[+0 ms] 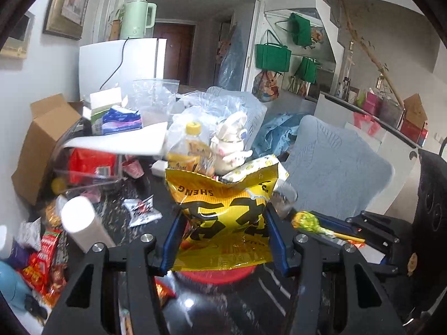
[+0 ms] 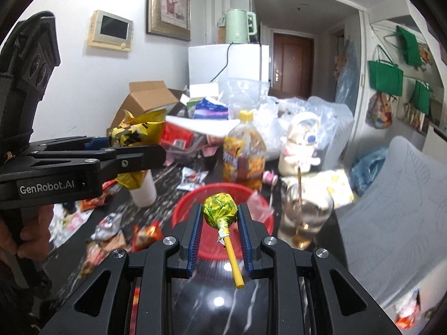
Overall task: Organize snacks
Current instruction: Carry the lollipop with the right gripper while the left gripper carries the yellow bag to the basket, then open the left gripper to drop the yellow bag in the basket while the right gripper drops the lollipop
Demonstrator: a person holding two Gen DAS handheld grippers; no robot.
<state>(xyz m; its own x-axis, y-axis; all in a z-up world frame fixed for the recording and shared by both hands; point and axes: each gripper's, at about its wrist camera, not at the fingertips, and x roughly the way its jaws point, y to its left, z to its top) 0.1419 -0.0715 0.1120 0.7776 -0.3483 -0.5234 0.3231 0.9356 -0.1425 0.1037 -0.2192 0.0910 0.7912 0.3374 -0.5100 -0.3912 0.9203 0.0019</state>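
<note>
Cluttered table (image 2: 195,293), bottle (image 2: 244,153) behind basket (image 2: 181,212)

Crumpled yellow snack bag (image 1: 223,223), green-foil lollipop (image 2: 220,210), above red basket (image 2: 259,217)

Yellow snack bag (image 1: 223,223): glossy, crinkled foil film. Lollipop (image 2: 220,209): shiny creased foil wrapper, smooth matt yellow stick. Red basket (image 2: 259,220), centre frame: perforated plastic. Tabletop (image 2: 223,301): polished dark stone, white-veined, reflective. Drinking glass (image 2: 306,217): clear, smooth. Cardboard box (image 2: 148,97), upper left: matt brown. Gripper pads (image 2: 195,240): ribbed blue.
</note>
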